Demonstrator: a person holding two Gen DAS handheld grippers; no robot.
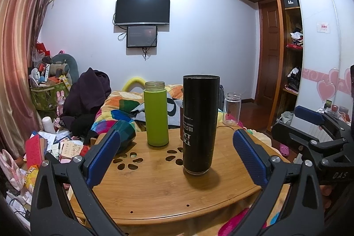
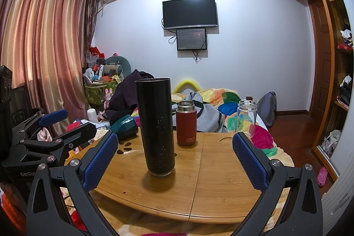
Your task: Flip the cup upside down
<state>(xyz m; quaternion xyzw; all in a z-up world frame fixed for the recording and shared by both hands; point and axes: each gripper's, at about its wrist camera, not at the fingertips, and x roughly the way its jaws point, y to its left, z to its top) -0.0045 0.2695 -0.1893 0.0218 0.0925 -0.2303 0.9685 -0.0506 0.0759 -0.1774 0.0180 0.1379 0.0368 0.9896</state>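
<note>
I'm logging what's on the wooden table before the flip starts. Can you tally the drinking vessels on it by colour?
Black: 1, tall cup
Green: 1, bottle
Red: 1, flask
Clear: 1, glass bottle
Teal: 1, cup lying tipped at the table's edge
Total: 5

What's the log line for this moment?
left gripper: open | right gripper: open | black cup: standing on table, ungrasped
</note>
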